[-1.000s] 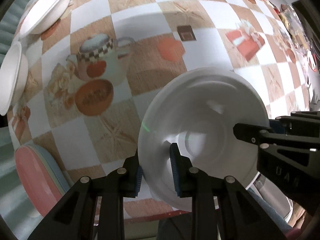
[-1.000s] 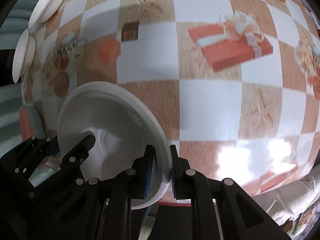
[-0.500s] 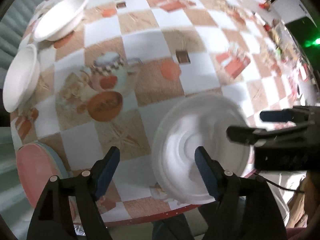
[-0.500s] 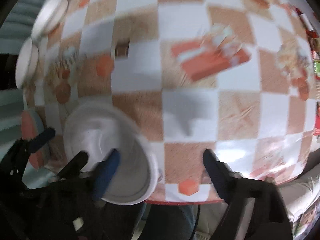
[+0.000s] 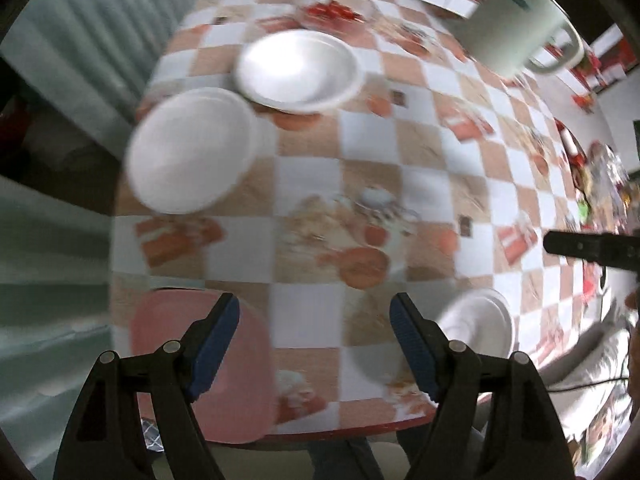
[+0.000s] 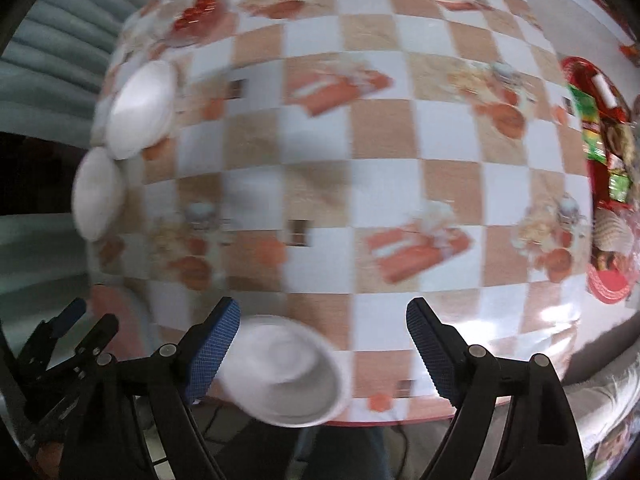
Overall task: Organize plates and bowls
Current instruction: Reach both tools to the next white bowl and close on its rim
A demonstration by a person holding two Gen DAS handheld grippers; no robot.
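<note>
Both your claws stand spread with nothing between the pads: the left gripper (image 5: 316, 344) and the right gripper (image 6: 322, 344) hang well above the checkered table (image 5: 372, 184), pointing down. Take the white bowl (image 6: 286, 372) at the table's near edge as your landmark. It sits free on the cloth, just beside the right gripper's left finger in the right wrist view, and right of the left gripper in the left wrist view. Two more white bowls (image 5: 298, 68) lie well beyond it toward the far left corner, touching or overlapping. A pink plate (image 5: 204, 368) lies left of it, under your left claw, so I judge the left hand nearer the plate.
</note>
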